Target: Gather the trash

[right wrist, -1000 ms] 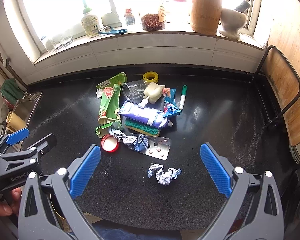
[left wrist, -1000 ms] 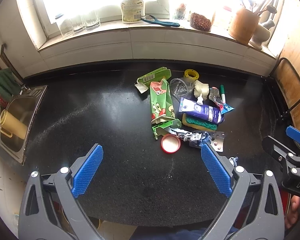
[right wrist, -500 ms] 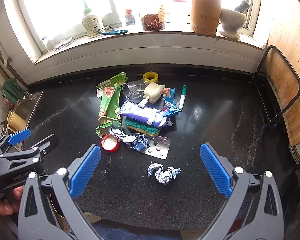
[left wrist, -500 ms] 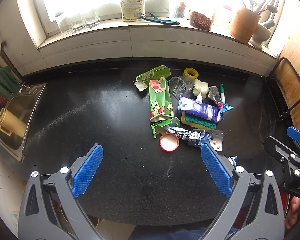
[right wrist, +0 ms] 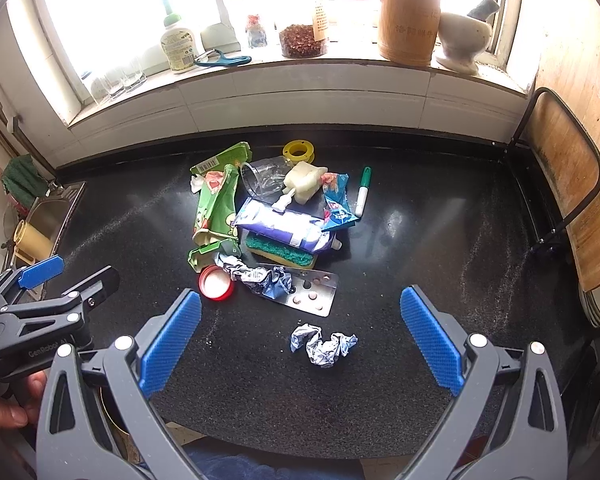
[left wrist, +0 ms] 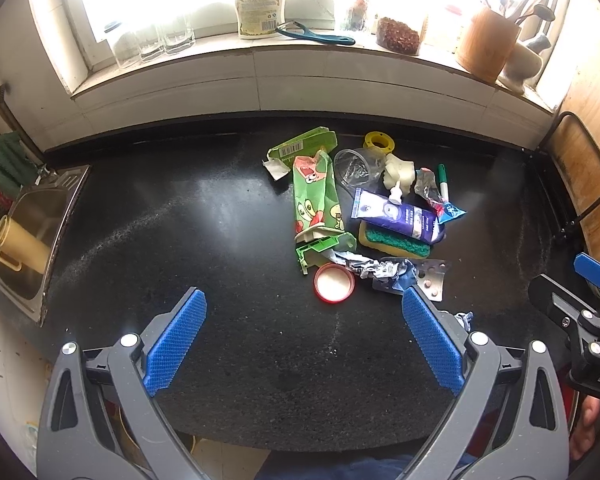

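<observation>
At the far left a steel sink (left wrist: 40, 216) holds one yellow mug (left wrist: 18, 246); the black counter (left wrist: 180, 216) runs rightward from it. The left gripper (left wrist: 302, 338) hovers over bare counter with its two blue pads spread wide, nothing between them. The trash sits mid-counter in one pile: two green wrappers, one barcoded (right wrist: 220, 159) and one printed with cartoons (right wrist: 216, 208); one green plastic clip (right wrist: 208, 253); one red lid (right wrist: 216, 282), lying open side up; one clear plastic cup (right wrist: 264, 180) on its side; one yellow tape spool (right wrist: 299, 151); one white squeeze bottle (right wrist: 302, 184); one purple tube (right wrist: 284, 226) lying on one green-and-yellow sponge (right wrist: 280, 255); one blue snack wrapper (right wrist: 338, 204); one green marker (right wrist: 363, 192); one blister pack (right wrist: 310, 294) (five pills countable) beside one crumpled foil wrapper (right wrist: 260, 274). One foil ball (right wrist: 323, 344) lies apart, nearer the edge, between the pads of the right gripper (right wrist: 300, 338), which also stands wide apart and touches nothing. On the sill: three glasses (left wrist: 152, 42), one soap bottle (left wrist: 260, 8), one peeler (left wrist: 314, 35).
</observation>
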Demonstrator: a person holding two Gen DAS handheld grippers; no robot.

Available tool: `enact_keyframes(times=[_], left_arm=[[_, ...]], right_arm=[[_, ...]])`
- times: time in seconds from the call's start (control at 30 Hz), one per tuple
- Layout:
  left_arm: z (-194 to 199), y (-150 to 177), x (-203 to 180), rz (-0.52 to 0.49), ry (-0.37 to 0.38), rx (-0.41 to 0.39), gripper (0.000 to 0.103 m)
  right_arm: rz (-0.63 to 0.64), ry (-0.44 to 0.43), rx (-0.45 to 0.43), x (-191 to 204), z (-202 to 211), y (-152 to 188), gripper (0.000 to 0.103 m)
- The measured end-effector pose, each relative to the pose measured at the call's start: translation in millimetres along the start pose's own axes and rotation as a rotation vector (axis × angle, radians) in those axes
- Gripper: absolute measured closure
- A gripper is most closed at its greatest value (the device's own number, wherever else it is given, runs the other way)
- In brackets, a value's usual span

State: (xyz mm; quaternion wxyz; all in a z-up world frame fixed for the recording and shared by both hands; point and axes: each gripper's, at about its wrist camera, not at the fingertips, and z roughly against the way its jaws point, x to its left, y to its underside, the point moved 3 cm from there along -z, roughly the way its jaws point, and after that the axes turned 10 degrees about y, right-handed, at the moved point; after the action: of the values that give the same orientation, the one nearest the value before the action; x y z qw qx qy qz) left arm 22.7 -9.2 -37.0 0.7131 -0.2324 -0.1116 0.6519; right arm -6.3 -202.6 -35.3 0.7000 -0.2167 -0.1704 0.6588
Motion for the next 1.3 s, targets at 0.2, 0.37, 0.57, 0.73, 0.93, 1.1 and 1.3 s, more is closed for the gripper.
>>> enact_keyframes(times=[0.2, 0.37, 0.57, 0.73, 0.93, 1.1, 1.3], left_arm=[[-18, -5, 3, 0.003, 0.009, 0.017, 0.007], [-67, -13, 15, -0.007, -0.044, 0.111, 0.007], [-133, -39, 30, -0.023, -0.040, 0.159, 0.007], [-187, -66, 32, -0.041, -0.022, 0.197, 0.007], [-235, -81, 41, -0.028, 0.004, 0.226, 0.012], [-241, -84, 39, -0.021, 0.099, 0.210, 0.040], [-228, -85, 32, -0.051, 0.113, 0.193, 0.055]], right_arm=[[0.006, -0.019, 0.015, -6, -14, -5, 0.006], [0.030, -0.031, 0.008, -14, -40, -16, 0.006], [0.050, -0.067, 0.066, -21, -103, -42, 0.017], [0.058, -0.071, 0.148, -16, -173, -70, 0.027], [0.064, -0.089, 0.284, -8, -240, -81, 0.047], [0.014, -0.129, 0.330, -17, -250, -75, 0.077], [-0.026, -0.151, 0.269, -26, -220, -74, 0.091]])
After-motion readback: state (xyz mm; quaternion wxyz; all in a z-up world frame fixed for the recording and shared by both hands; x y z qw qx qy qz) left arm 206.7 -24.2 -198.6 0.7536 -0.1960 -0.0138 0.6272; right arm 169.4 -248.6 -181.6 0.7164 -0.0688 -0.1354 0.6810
